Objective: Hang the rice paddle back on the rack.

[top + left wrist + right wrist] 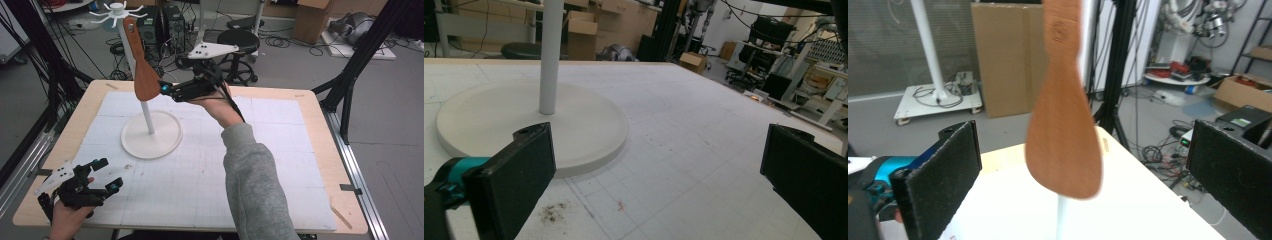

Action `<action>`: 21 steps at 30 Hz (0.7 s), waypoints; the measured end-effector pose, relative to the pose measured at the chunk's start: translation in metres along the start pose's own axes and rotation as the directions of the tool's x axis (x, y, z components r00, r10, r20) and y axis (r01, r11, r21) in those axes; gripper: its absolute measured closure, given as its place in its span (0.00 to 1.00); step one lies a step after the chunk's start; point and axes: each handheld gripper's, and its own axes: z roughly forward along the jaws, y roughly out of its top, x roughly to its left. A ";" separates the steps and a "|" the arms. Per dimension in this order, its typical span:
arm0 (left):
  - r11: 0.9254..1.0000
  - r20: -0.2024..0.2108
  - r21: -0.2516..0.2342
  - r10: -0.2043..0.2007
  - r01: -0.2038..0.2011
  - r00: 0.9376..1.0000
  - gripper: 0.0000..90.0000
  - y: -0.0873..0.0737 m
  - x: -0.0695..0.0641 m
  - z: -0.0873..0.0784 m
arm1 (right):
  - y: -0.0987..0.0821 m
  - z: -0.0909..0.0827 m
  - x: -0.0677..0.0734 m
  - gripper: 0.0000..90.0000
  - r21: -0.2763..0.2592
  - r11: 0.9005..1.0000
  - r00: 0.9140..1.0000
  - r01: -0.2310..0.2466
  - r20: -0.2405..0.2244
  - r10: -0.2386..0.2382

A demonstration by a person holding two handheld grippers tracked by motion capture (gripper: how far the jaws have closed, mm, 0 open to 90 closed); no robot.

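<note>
A brown wooden spatula [142, 75] hangs blade down from a hook at the top of a white stand [146, 117] with a round base [165, 145]. My right gripper [164, 89] is held up in the air just right of the blade and is open. In the right gripper view the spatula [1065, 145] hangs between the wide-apart jaws, a little blurred, with neither pad touching it. My left gripper [111, 174] rests low at the table's front left, open and holding nothing. In the left gripper view the stand's base [589, 125] lies just ahead of it.
A white gridded mat [280, 150] covers the wooden table [310, 100]. A black stool [239, 40] and black frame legs [350, 75] stand beyond the far edge. Small dark crumbs [551, 212] lie on the mat near the left gripper.
</note>
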 end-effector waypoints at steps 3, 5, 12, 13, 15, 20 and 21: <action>1.000 -0.005 -0.009 -0.004 0.004 1.000 0.02 0.001 0.001 0.000 | -0.008 -0.011 -0.005 0.00 -0.004 1.000 1.000 -0.011 0.019 0.011; 1.000 -0.006 -0.016 -0.012 0.012 1.000 0.02 0.001 0.002 0.003 | -0.013 -0.017 -0.007 0.00 -0.008 1.000 1.000 -0.017 0.025 0.018; 1.000 0.006 0.014 -0.005 0.005 1.000 0.02 0.000 0.003 0.013 | -0.041 -0.040 -0.015 0.00 0.006 0.999 0.998 -0.050 0.038 0.049; 1.000 0.007 0.016 -0.006 0.006 1.000 0.02 0.000 0.003 0.013 | -0.045 -0.042 -0.016 0.00 0.005 0.998 0.997 -0.058 0.042 0.058; 1.000 0.006 0.008 -0.009 0.009 1.000 0.02 0.000 0.004 0.013 | -0.052 -0.046 -0.020 0.00 0.000 0.996 0.996 -0.089 0.030 0.089; 1.000 0.002 0.007 -0.005 0.005 1.000 0.02 0.001 0.005 0.013 | -0.065 -0.052 -0.018 0.00 0.029 0.995 0.995 -0.097 0.002 0.097; 1.000 0.004 0.006 -0.006 0.006 1.000 0.02 0.001 0.004 0.013 | -0.067 -0.054 -0.018 0.00 0.031 0.995 0.995 -0.096 -0.001 0.096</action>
